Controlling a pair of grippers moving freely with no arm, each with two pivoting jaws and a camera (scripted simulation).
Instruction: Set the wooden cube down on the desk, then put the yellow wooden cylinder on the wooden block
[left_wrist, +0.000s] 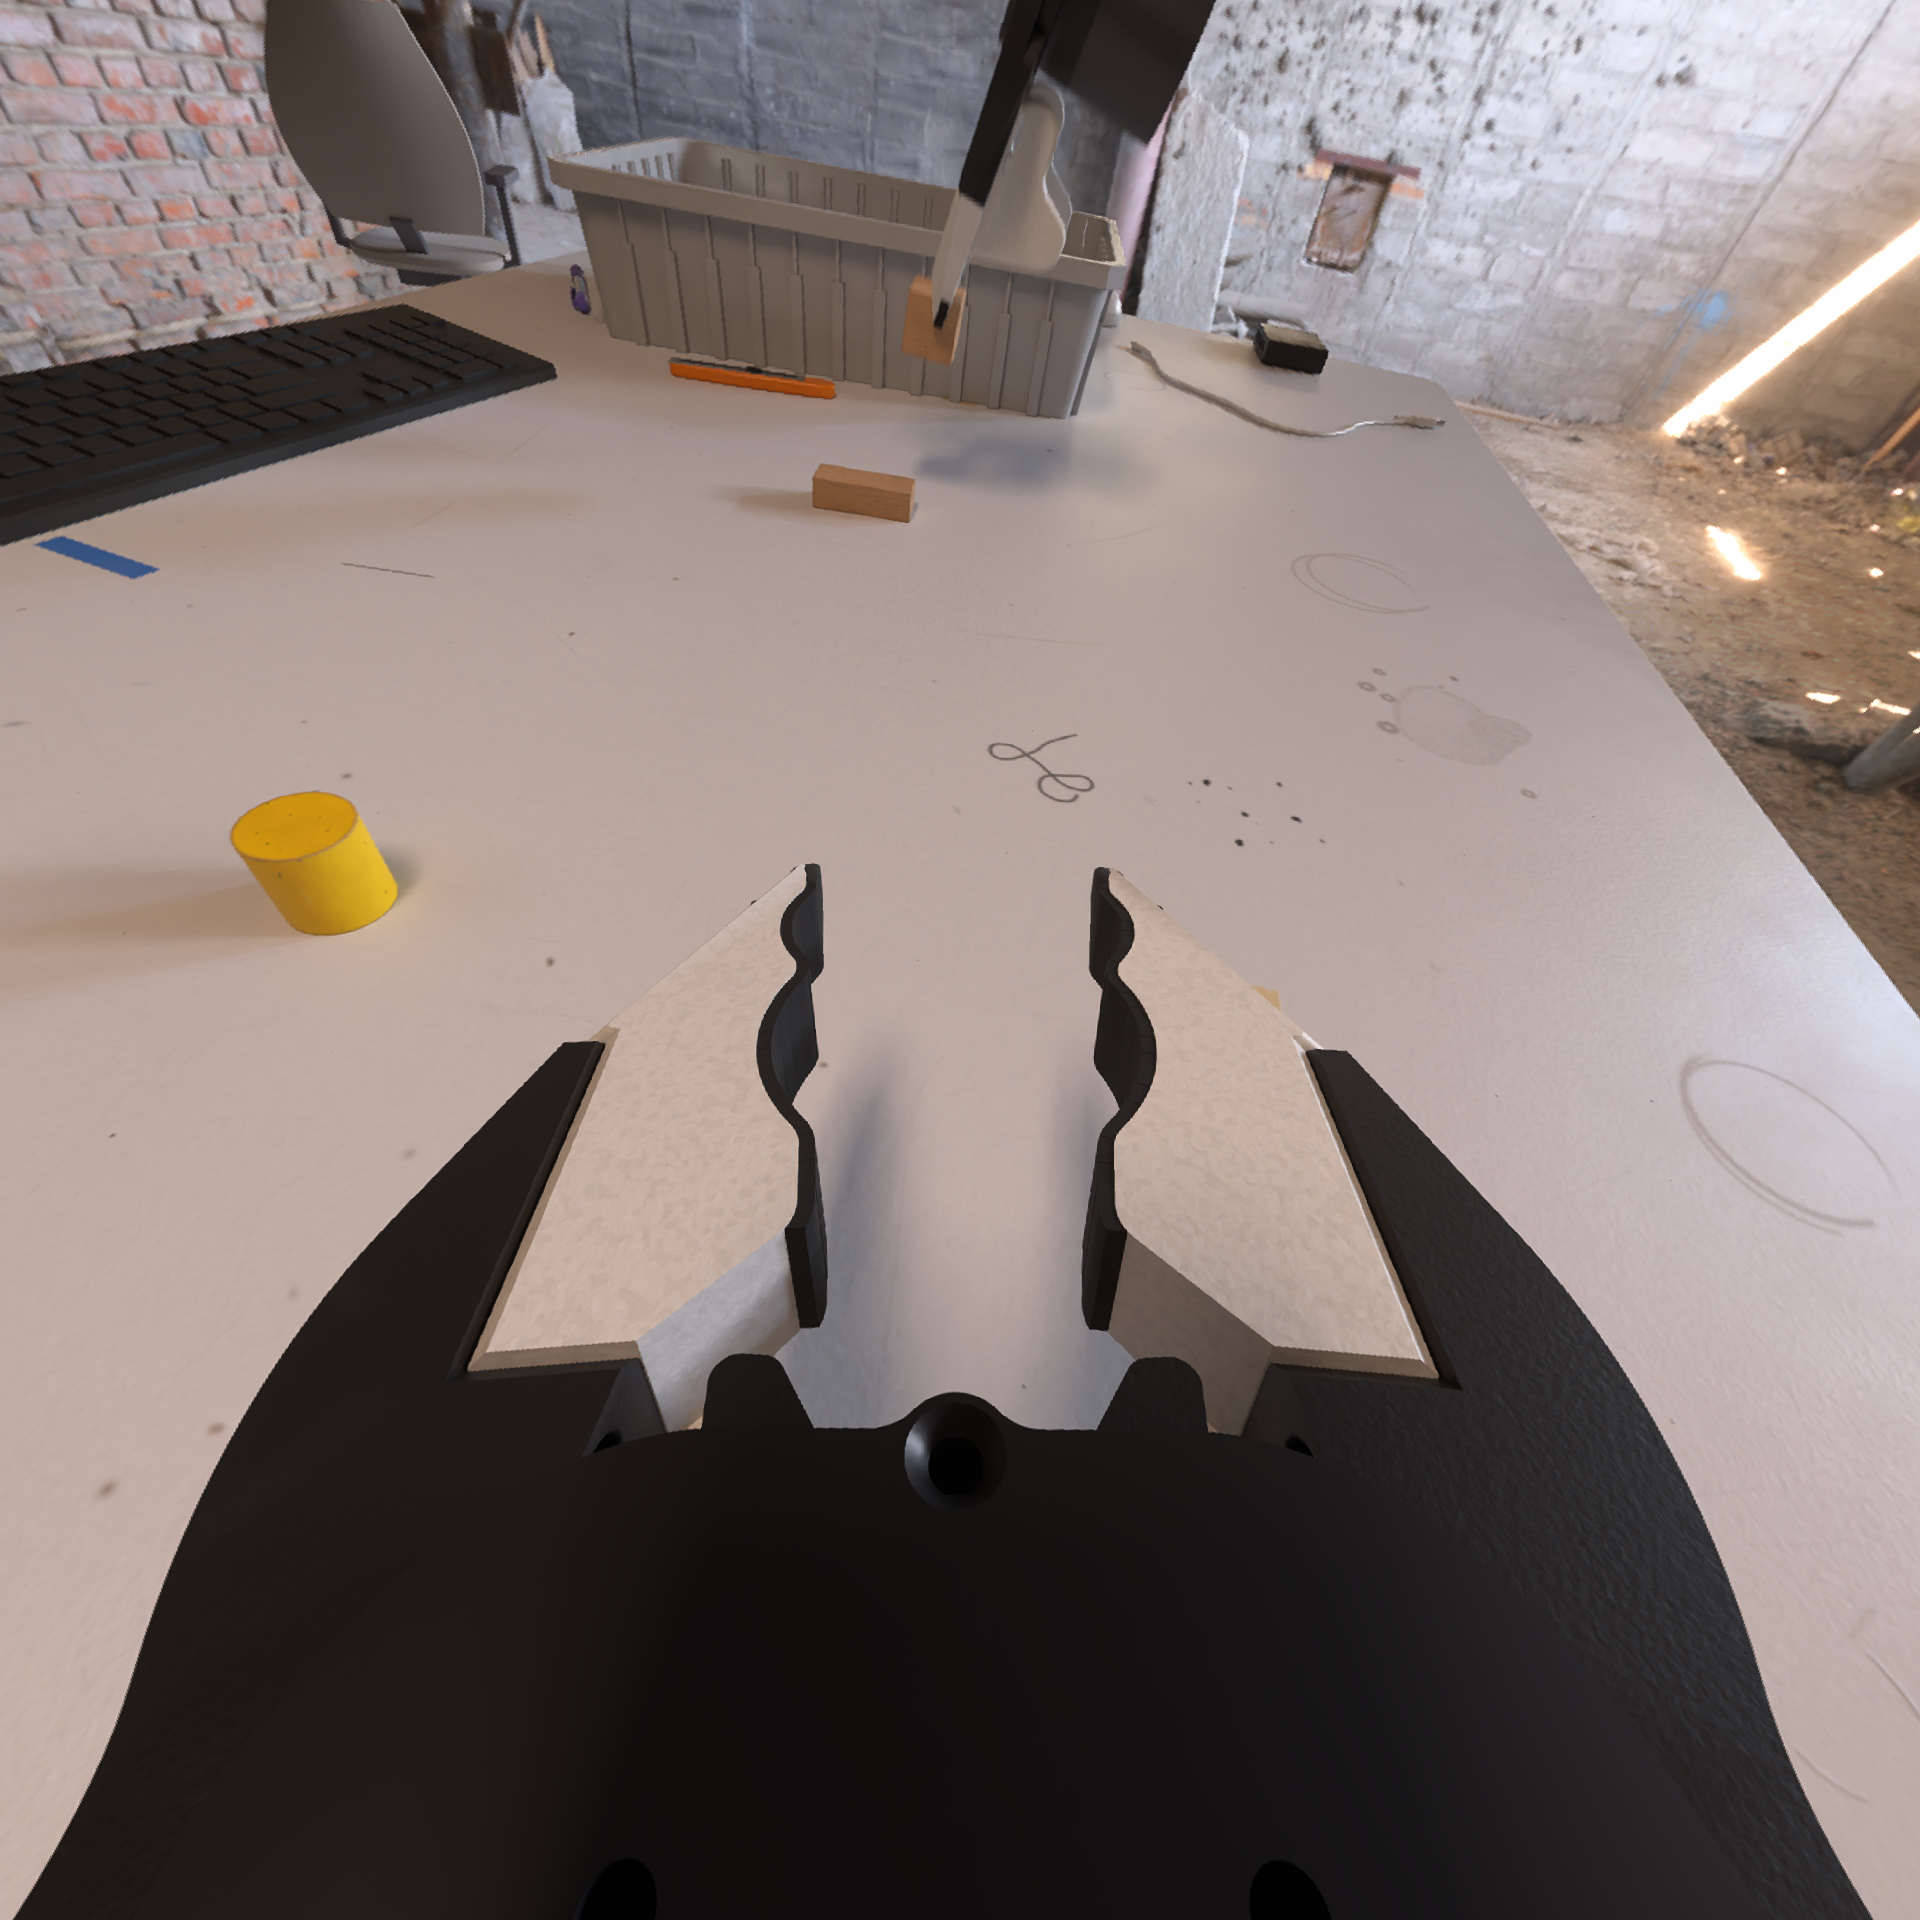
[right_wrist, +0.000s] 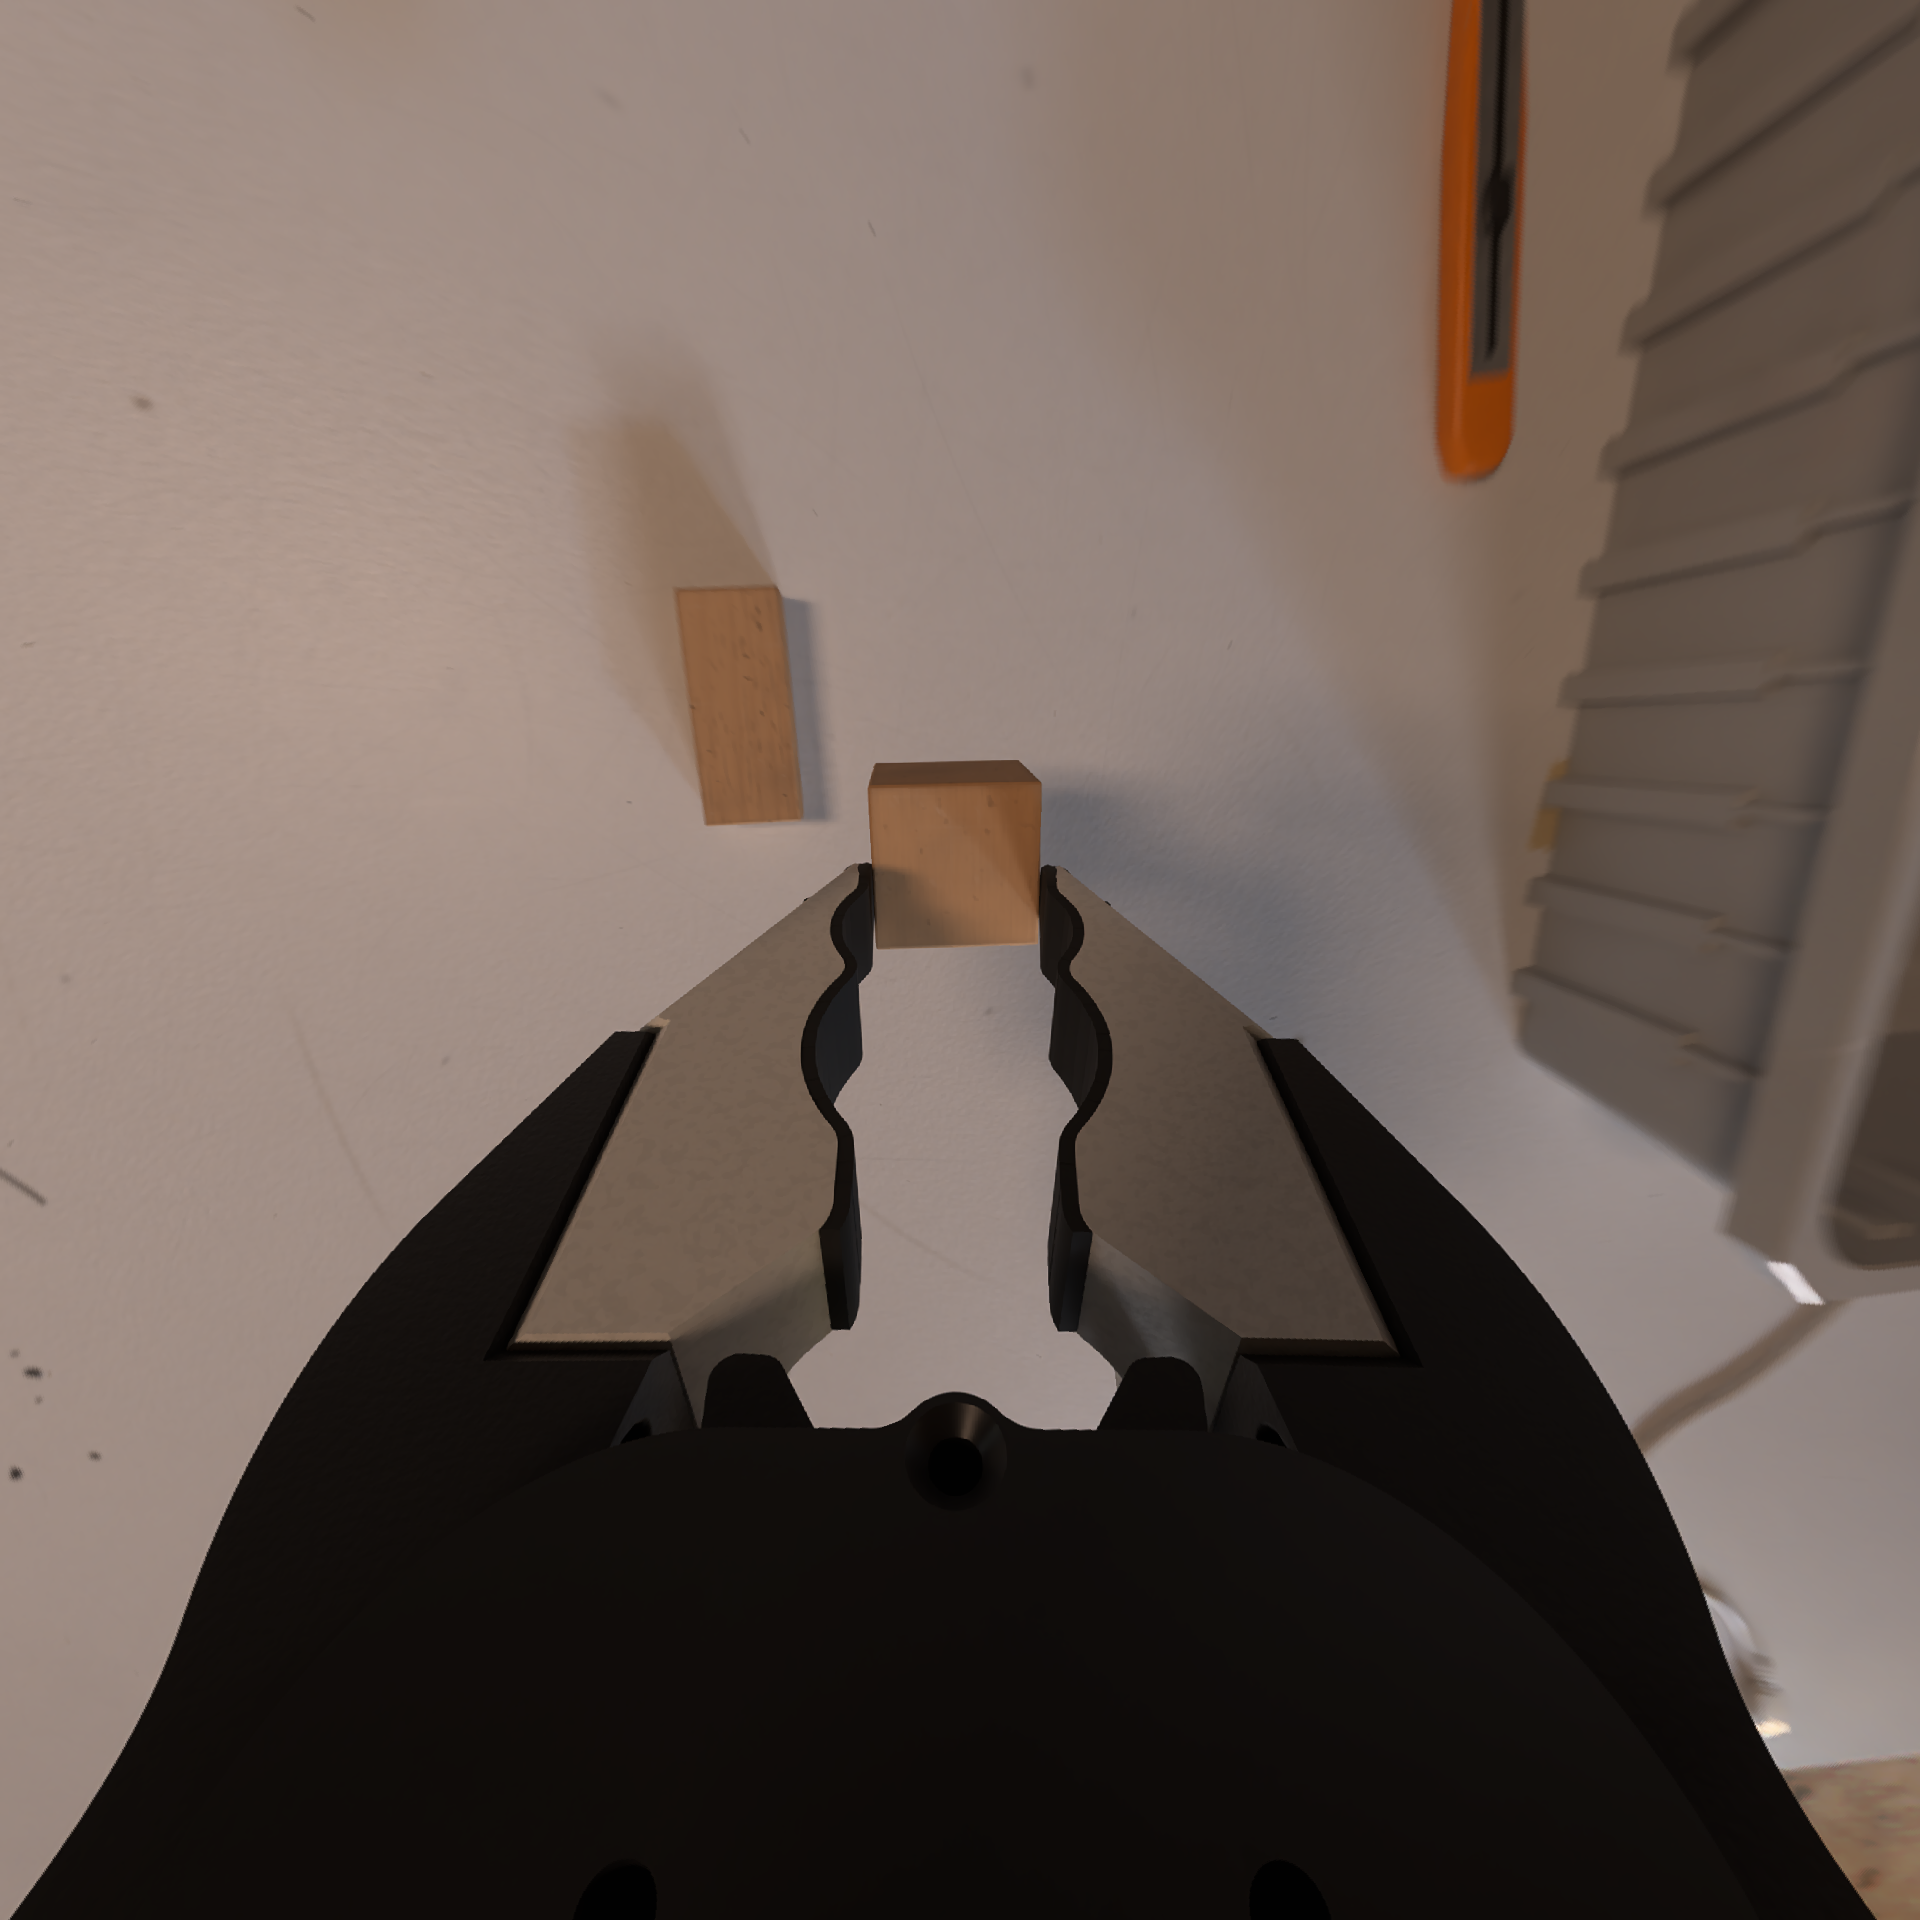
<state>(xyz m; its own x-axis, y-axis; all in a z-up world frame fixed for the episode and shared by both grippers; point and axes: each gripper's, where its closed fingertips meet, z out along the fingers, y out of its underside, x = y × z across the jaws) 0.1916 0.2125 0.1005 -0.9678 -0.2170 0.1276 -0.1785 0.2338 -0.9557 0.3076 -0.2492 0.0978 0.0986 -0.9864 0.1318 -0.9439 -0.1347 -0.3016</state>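
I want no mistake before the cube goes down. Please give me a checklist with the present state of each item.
1. Right gripper jaws shut on wooden cube: ok.
2. Cube clear of desk, held in the air: ok.
3. Bare desk under cube, beside wooden block: ok.
4. Cube clear of grey bin: cannot tell.
5. Left gripper jaws open, empty: ok.
6. Yellow cylinder upright, free: ok.
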